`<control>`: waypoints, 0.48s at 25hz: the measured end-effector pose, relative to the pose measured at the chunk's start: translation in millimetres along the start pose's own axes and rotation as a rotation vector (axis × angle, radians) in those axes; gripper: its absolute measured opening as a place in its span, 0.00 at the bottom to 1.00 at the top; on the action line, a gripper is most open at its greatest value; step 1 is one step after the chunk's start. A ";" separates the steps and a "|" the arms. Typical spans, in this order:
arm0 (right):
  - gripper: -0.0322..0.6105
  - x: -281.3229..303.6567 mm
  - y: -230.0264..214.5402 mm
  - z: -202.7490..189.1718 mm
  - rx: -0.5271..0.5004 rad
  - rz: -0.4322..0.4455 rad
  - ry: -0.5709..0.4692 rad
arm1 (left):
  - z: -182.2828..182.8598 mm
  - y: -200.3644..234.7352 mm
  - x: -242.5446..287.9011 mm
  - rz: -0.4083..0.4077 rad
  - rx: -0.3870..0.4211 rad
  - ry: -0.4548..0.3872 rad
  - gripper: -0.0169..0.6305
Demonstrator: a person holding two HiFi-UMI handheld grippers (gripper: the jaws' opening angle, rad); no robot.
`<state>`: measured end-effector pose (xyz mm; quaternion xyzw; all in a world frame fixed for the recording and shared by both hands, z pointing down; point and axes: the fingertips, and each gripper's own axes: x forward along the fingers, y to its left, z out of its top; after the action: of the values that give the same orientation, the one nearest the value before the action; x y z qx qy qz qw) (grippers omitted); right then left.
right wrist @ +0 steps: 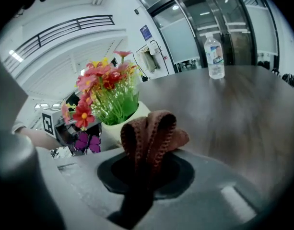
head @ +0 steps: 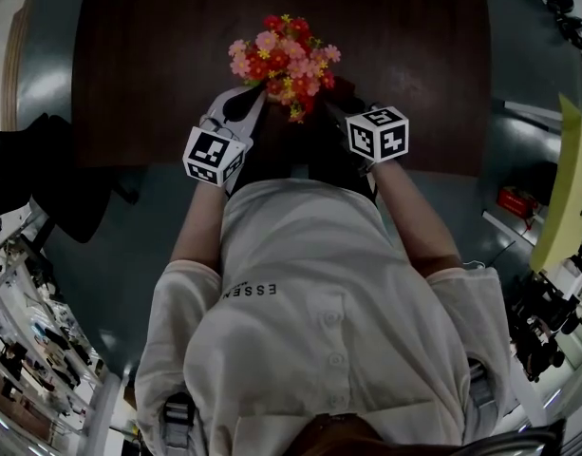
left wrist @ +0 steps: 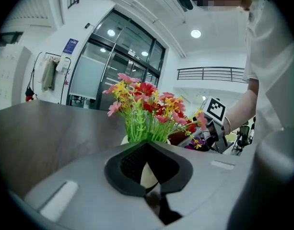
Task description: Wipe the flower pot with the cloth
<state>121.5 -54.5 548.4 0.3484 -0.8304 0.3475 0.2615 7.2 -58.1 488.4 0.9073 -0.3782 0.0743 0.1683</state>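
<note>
Your right gripper (right wrist: pixel 146 169) is clamped on a folded brown cloth (right wrist: pixel 154 131), whose ribbed folds bunch above the jaws, just beside the cream flower pot (right wrist: pixel 119 128) of red, pink and yellow blooms (right wrist: pixel 106 87) on the dark table (right wrist: pixel 233 104). Your left gripper (left wrist: pixel 147 169) is pinched tight on the pot's rim.

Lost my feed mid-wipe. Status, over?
Status: left gripper shut on flower pot rim. Right gripper shut on brown cloth, close beside the pot. Nothing between; water bottle far off.
</note>
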 end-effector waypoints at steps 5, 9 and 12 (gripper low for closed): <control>0.13 8.6 -26.6 40.2 -0.106 -0.040 -0.023 | 4.6 -1.5 0.2 0.088 -0.024 -0.002 0.05; 0.13 31.0 -27.2 66.7 -0.240 0.005 0.016 | 0.8 -8.1 -1.0 0.080 -0.086 -0.010 0.05; 0.13 46.6 -18.6 75.8 -0.240 0.095 0.032 | -2.1 -6.1 -0.6 0.094 -0.084 0.006 0.05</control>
<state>92.2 -140.1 540.1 0.2693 -0.8773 0.2631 0.2976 11.2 -53.0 488.7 0.8803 -0.4229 0.0690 0.2036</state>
